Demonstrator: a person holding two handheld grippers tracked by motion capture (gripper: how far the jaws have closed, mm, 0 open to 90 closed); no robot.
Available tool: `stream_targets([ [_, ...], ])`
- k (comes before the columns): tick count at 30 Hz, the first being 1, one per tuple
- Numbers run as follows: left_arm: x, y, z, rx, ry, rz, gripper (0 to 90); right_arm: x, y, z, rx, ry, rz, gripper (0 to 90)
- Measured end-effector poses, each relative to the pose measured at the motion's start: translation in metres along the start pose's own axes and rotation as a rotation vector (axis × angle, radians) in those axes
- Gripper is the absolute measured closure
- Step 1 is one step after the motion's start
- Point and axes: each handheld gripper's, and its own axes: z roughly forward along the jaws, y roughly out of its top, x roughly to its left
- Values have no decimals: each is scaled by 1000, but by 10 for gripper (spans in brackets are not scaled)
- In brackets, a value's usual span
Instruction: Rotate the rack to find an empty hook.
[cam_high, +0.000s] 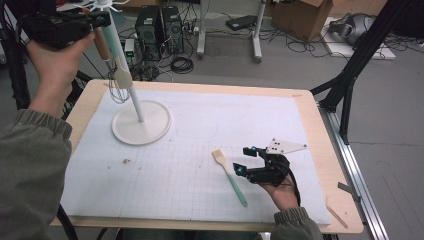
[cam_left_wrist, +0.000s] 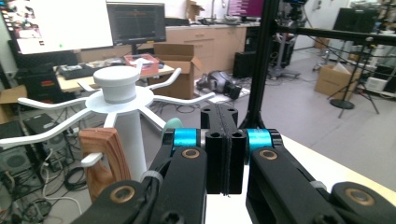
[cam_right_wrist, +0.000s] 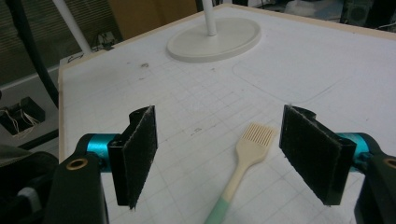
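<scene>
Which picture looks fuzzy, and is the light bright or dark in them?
The high view is soft all over, so the brush looks a little smeared. The left gripper view is bright on the white rack, with its shut left claw sharp up close. The right gripper view is dimmer, and the right claw looks fuzzy-edged and dark.

It was a robotics or engineering lab, not a home. Computer towers (cam_high: 159, 27) stood on the grey floor among loose tangles of cable (cam_high: 181, 64), and black aluminium framing (cam_high: 350, 75) rose beside the bench (cam_high: 320, 150), which carried a white gridded mat (cam_high: 190, 170). Farther back I saw monitors (cam_left_wrist: 136, 23) lit on a worktop, a long run of wooden cabinets (cam_left_wrist: 210, 44), open cardboard boxes (cam_left_wrist: 180, 60), and light stands and tripods (cam_left_wrist: 345, 93) across the open floor.
</scene>
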Motion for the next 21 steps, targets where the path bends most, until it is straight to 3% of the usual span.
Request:
stream_targets([
  [11,2,-1,-4,-15,50,-5,895,0,0,-1,-3,2,0,271],
  [21,12,-2,-13,-21,66,-7,895,0,1,-1,-3,0,4,271],
])
